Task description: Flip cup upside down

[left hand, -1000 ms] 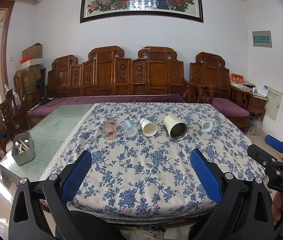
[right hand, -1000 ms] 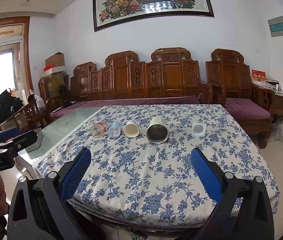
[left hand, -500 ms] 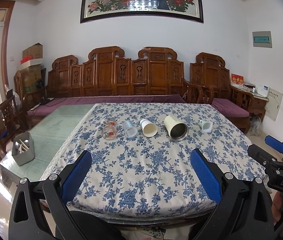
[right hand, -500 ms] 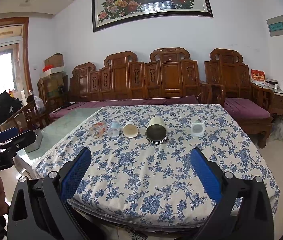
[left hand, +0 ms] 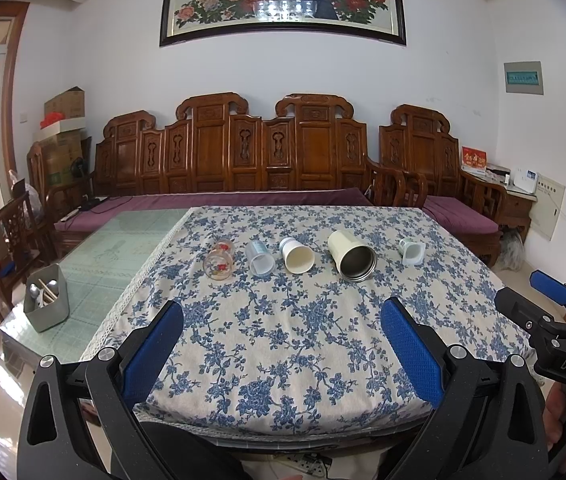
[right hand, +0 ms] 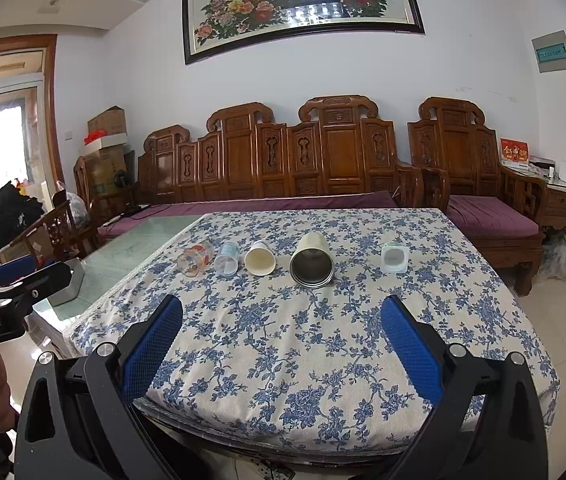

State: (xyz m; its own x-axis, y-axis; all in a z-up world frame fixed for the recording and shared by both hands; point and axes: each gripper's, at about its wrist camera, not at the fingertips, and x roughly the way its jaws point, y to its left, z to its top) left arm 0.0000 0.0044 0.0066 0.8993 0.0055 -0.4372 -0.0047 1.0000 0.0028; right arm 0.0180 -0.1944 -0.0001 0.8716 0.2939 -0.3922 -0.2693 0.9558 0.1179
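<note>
cups: five in a row across mid-table, all lying on their sides, mouths toward the cameras. None flipped yet.
order, left to right: glass (left hand: 219, 261), clear cup (left hand: 260, 257), paper cup (left hand: 297, 255), steel cup (left hand: 353, 255), small cup (left hand: 411, 251).
table: floral cloth (left hand: 283, 320) under the whole row.
left gripper (left hand: 281, 350): jaws spread wide, nothing between them, at the near table edge, well short of the row.
right gripper (right hand: 281, 350): same, wide apart and empty, well short of the row.
target: task doesn't say which cup; can't tell from here.
glass: likely rigid, slick, breakable. Would grip mid-body, light squeeze.
clear cup: looks like thin plastic, probably light and flexy; may crush or squirt out.
paper cup: light, soft wall. Would pinch near the base, where it should be stiffer.
steel cup: biggest, likely heaviest and stiffest, smooth wall. Would clamp across the body near the middle; it may roll when nudged.
small cup: squarish mouth, flat sides look like the easy grab.
hidden: cup bases face away, so no view of them. Handles, if any, not visible.
unclear: clear cup's edges wash out against the cloth; fisheye bends the row.
</note>
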